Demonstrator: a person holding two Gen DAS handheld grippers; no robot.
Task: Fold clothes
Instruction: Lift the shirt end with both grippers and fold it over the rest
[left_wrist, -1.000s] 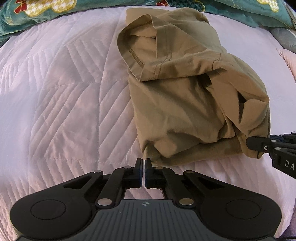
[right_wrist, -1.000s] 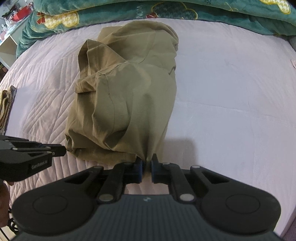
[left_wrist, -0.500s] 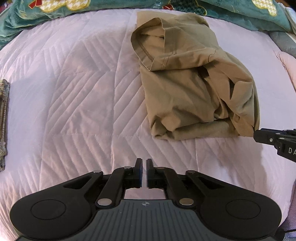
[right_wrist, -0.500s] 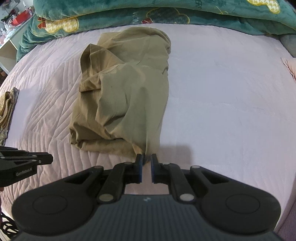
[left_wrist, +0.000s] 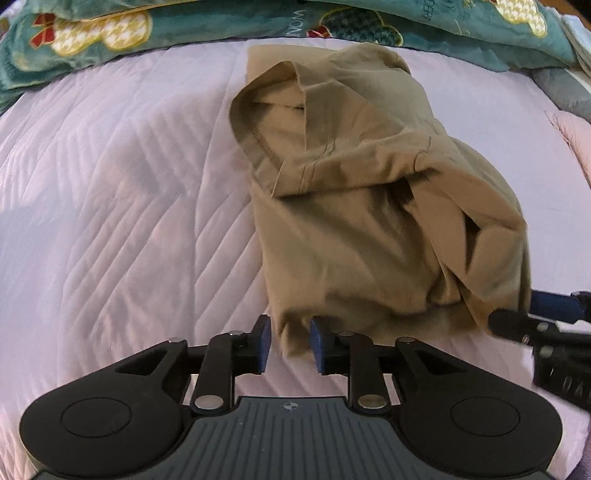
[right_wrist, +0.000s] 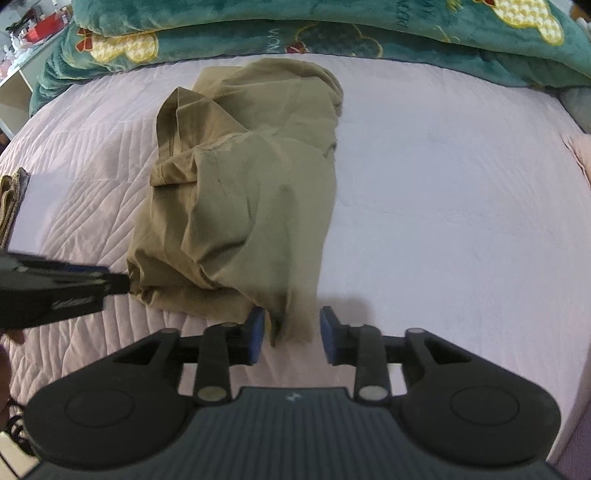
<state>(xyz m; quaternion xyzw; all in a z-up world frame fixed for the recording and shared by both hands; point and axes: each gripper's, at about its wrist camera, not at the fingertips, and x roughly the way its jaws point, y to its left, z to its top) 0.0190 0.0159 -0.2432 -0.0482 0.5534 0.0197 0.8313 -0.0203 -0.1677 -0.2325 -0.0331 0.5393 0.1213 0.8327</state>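
A khaki garment (left_wrist: 354, 206) lies loosely folded and rumpled on the pale pink quilted bed (left_wrist: 122, 221); it also shows in the right wrist view (right_wrist: 240, 206). My left gripper (left_wrist: 290, 341) is open, its jaws either side of the garment's near left corner. My right gripper (right_wrist: 291, 334) is open, its jaws either side of the near right corner, which hangs between them. Each gripper shows in the other's view: the right one at the right edge (left_wrist: 546, 332), the left one at the left edge (right_wrist: 59, 284).
Teal patterned pillows (right_wrist: 332, 33) line the far edge of the bed. A folded brownish cloth (right_wrist: 11, 199) lies at the left edge. A grey item (left_wrist: 561, 88) sits at the far right. Bare quilt stretches left and right of the garment.
Both grippers were shut and drawn back from the garment; now both have opened and moved in around its near corners. The garment stays folded as before.
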